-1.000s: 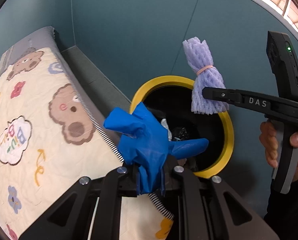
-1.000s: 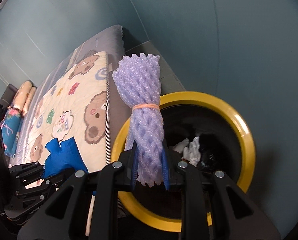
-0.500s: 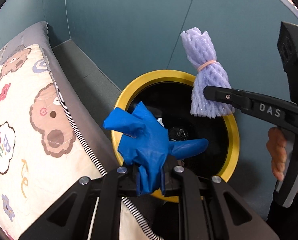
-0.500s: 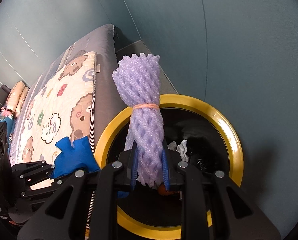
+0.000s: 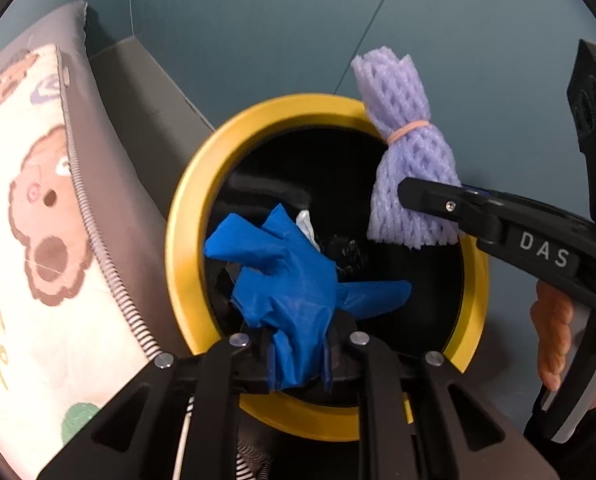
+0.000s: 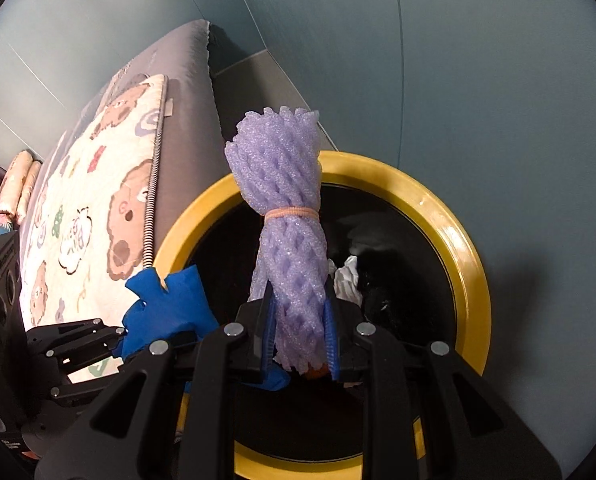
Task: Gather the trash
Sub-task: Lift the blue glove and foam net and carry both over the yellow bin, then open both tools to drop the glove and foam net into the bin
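Both grippers are positioned above the round waste bin with a yellow rim and black interior (image 5: 186,248), which stands on the floor just beside the grey mattress (image 6: 186,128) at its left. The mattress carries a cream quilted cover printed with brown bears (image 5: 30,240).

The left gripper (image 5: 298,364) has its jaws drawn close together, clamped on a crumpled blue disposable glove (image 5: 286,280). The glove stands up from between the blue pads and spreads over the near left portion of the bin opening; one of its glove fingers points to the right.

The right gripper (image 6: 300,344) has its jaws narrowly set, pressed against the lower end of a bundle of lilac foam fruit netting (image 6: 286,240). A thin orange rubber band (image 6: 292,213) cinches the bundle at mid-height. The bundle stands roughly upright from the jaws. In the left wrist view it sits over the far right edge of the bin rim.

The person's right hand (image 5: 554,336) grips the handle of the right gripper at the right edge of the left wrist view.

Inside the bin lie white crumpled paper (image 6: 348,276) and black crumpled plastic (image 5: 346,252). A blue-grey wall (image 6: 478,80) rises behind the bin.
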A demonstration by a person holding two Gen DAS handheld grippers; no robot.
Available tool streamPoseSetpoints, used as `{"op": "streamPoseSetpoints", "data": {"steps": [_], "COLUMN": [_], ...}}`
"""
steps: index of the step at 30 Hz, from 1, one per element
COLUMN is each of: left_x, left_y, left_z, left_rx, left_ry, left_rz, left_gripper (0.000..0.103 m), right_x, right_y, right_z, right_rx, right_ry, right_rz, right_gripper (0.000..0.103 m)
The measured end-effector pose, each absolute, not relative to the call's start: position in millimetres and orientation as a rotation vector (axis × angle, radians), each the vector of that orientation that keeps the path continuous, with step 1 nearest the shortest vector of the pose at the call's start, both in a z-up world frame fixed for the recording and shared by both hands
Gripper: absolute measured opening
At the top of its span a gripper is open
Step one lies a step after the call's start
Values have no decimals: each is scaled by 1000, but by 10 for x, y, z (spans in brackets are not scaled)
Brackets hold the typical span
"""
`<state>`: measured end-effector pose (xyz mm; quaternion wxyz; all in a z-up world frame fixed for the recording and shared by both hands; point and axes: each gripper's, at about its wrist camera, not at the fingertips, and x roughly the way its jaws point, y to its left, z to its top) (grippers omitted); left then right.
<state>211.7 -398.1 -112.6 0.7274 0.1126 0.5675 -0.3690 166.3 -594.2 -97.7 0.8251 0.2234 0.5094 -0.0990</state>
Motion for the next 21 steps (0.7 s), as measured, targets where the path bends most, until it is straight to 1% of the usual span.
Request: {"op": "streamPoseSetpoints", "data": {"steps": [5, 7, 8, 10, 11, 12, 13, 15, 18, 21], "left_x": [2185, 2201, 2204, 2194, 2196, 2193, 2190, 2186, 2188, 2193], "left_y": [-4019, -4027, -4025, -3969, -3949, -3924, -3901, -3857, -3788, -3736], "left_z": [-1181, -1149, -1125, -1117, -1098, -1080, -1060, -1036, -1025, -1016], "left_rx": [229, 215, 212, 214, 209, 204, 202, 191, 174, 168], "left_ry": [1278, 1280, 1277, 1264, 1261, 1258, 1254, 1250, 1253, 1251], "left_rz": [-819, -837, -843, -835, -834, -833, -830, -830, -828, -817], "left_gripper": [16, 19, 22, 30, 36, 40, 41, 49, 53, 53], "right_x": [1714, 1724, 1727, 1713, 1692, 1683, 1674, 1655, 1641, 1614], "right_y": [-5945, -5947, -5946, -5947, -5943, -5949, -5951, -5951, -5949, -5936], "right_z": [-1045, -1045, -1041, -1004, -987, -976, -962, -929, -894, -873], "right_rx": [474, 473, 470, 468, 472, 475, 475, 478, 481, 484], "right_ry": [1101, 1103, 1098, 1089, 1085, 1081, 1078, 1072, 1074, 1078], "right_rz": [-207, -204, -210, -220, -222, -225, -230, -242, -248, -250], "right_gripper": [21, 21, 21, 26, 31, 37, 38, 40, 41, 41]}}
